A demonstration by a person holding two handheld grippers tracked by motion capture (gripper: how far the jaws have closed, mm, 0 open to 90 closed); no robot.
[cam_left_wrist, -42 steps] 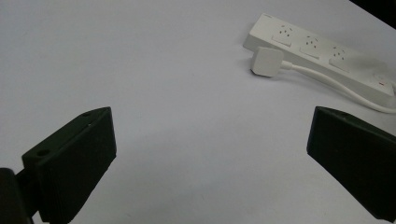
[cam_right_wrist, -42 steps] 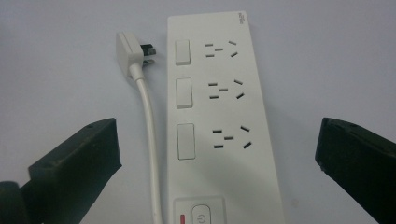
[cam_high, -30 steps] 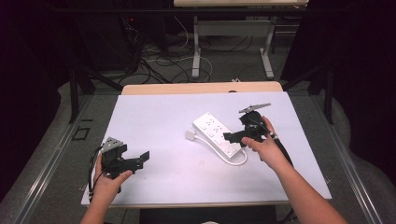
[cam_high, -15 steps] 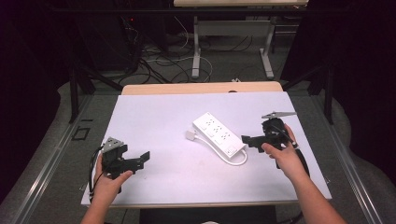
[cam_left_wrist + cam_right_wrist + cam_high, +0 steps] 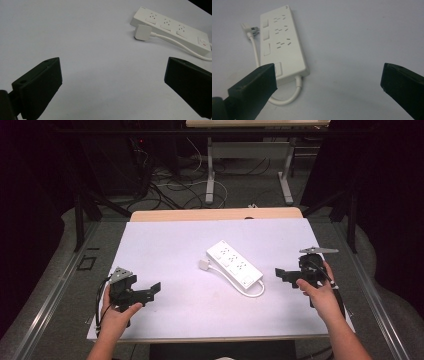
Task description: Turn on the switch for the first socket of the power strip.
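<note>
A white plastic power strip with its looped cord lay mid-bench. The left gripper and right gripper flanked it, jaws spread, empty; the cord risked snagging a jaw.

Lying on the tabletop: one white power strip, with one cord and one plug. Two tools showing: left tool, right tool.

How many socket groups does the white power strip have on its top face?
3, in a row along the power strip: one near the far end, one in the middle, one nearest the switch.
</note>
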